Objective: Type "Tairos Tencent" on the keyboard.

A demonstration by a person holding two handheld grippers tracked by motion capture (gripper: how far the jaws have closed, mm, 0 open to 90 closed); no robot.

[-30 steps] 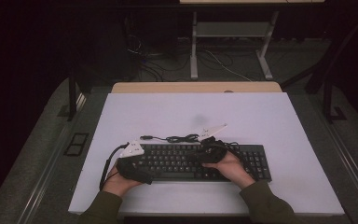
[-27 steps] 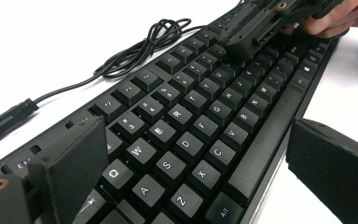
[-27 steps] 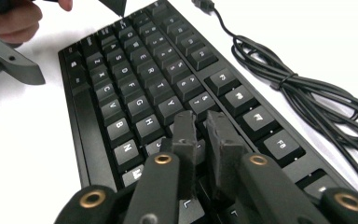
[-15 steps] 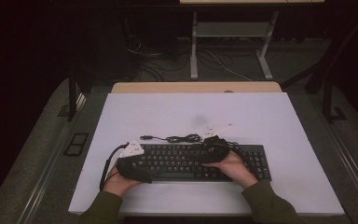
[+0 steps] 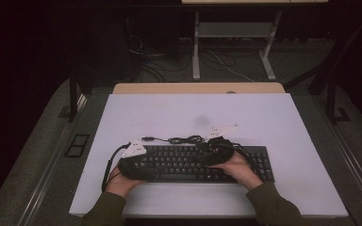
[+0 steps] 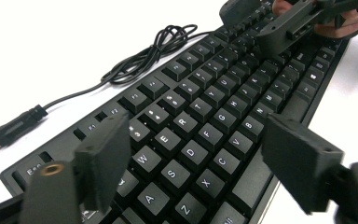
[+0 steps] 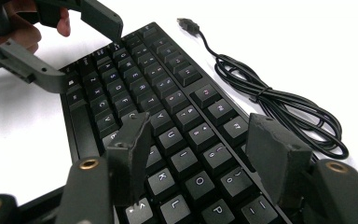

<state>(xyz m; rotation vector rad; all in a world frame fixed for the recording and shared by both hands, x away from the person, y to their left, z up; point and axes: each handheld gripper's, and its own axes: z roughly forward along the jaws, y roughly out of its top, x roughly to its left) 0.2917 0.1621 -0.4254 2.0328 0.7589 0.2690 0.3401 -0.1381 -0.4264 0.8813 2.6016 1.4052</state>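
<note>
- The flat black plastic computer keyboard [image 5: 202, 162] lies on the white table top [image 5: 245, 113], near the person's edge, its long axis running from 9 o'clock to 3 o'clock in the high view.
- The left gripper [image 5: 134, 162] sits over the keyboard's 9 o'clock end. In the left gripper view its jaws stand apart with the letter keys between and below them; the pads press on nothing. They have just been closing somewhat.
- The right gripper [image 5: 214, 153] sits over the middle of the keyboard, a little toward 3 o'clock. In the right gripper view [image 7: 200, 158] its jaws also stand apart above the keys, gripping nothing. They have just been opening.
- The relation that counts: both grippers hang directly over the key field, the keys lying just below the tips at 6 o'clock from each. Each hand is nearer its own half, so I judge any key press falls to whichever hand covers that side.
- The keyboard's thin black coiled cable [image 5: 184, 139] with its USB plug [image 6: 14, 128] lies loose on the table at 12 o'clock from the keys, apart from both grippers.
</note>
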